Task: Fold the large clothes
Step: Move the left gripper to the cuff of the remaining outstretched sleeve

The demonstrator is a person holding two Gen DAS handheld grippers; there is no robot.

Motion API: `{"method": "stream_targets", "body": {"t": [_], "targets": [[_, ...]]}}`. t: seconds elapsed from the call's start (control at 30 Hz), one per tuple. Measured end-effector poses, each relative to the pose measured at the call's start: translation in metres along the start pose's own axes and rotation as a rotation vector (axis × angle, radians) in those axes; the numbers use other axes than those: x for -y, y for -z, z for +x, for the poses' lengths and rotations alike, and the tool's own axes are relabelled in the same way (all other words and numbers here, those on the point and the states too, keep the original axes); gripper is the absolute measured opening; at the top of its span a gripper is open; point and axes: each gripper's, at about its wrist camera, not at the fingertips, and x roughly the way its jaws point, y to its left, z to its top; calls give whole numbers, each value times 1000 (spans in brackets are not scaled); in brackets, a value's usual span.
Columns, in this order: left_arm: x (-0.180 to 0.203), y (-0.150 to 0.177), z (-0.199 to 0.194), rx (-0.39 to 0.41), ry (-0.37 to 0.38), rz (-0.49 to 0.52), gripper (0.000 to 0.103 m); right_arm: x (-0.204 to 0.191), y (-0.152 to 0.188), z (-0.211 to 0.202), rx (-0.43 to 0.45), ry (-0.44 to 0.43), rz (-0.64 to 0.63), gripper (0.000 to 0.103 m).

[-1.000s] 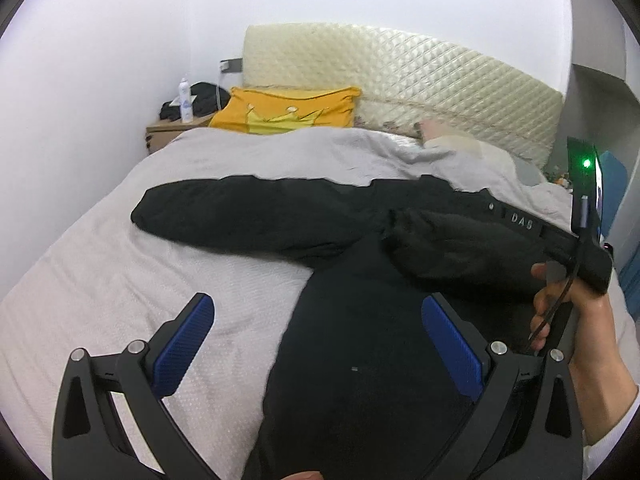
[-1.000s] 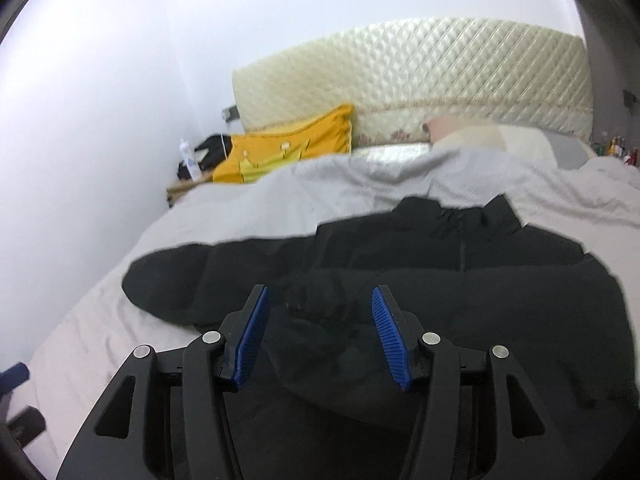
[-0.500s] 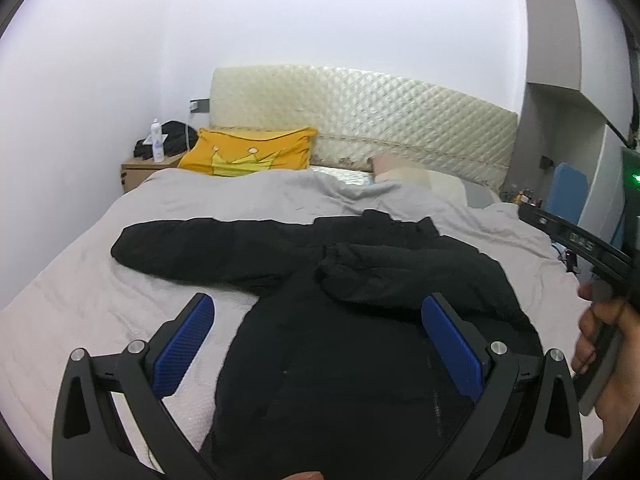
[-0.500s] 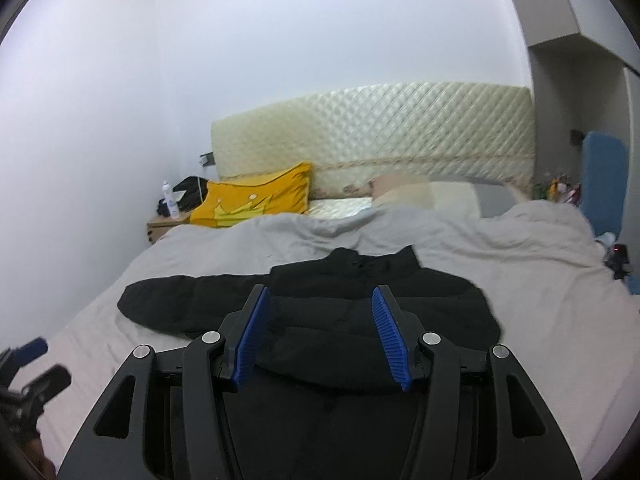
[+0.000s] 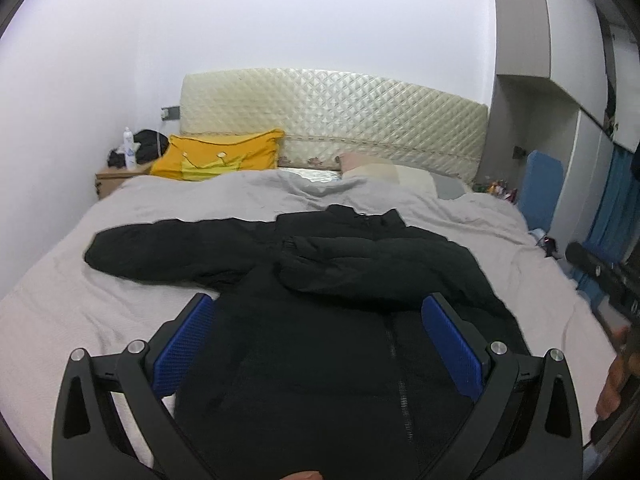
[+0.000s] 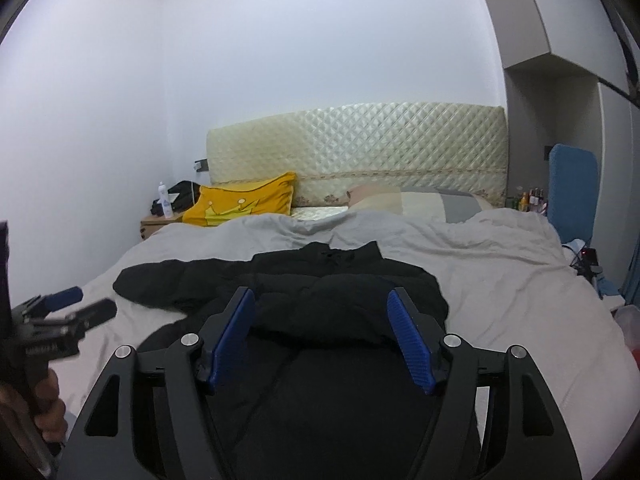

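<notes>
**A:** Where's the jacket (image 5: 320, 320) now?

**B:** Flat on the bed (image 5: 60, 320), zip up, collar toward the headboard (image 5: 332, 120). Its right sleeve (image 5: 360, 264) is folded across the chest; the left sleeve (image 5: 168, 252) is stretched out sideways over the grey cover.

**A:** What changed in the last second?

**B:** A second ago the right gripper (image 6: 320, 336) was low over the folded sleeve, with cloth between its half-closed blue pads. Now it has backed off and up, and its jaws are wider apart with nothing in them. The left gripper (image 5: 316, 348) has pulled back too; its jaws are spread wide and empty, as they were.

**A:** So the first sleeve fold is done?

**B:** I'd judge so. The sleeve lies where it was put, and neither tool touches the jacket. The stretched-out sleeve looks like the next piece to bring in, probably work for the left gripper, which shows at the left edge of the right-hand view.

**A:** Room to move?

**B:** Plenty of bare cover lies on both sides of the jacket and between the collar and the yellow pillow (image 5: 216, 156). The left cuff stops short of the bed's side edge. The near hem is hidden behind the gripper bodies, so I can't tell how close it lies to the foot. On the right, small clutter sits by the bed's edge, clear of the jacket.
</notes>
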Motion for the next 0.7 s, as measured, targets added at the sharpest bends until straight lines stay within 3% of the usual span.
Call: {"method": "stream_targets", "body": {"t": [0.33, 0.5, 0.7], "targets": [[1, 25, 14, -16, 53, 6, 103, 18, 40, -14, 35, 31, 28, 76], [-5, 33, 14, 7, 33, 11, 103, 18, 47, -18, 54, 33, 43, 97], [-6, 36, 14, 8, 46, 23, 103, 25, 60, -24, 53, 55, 82, 99]]}}
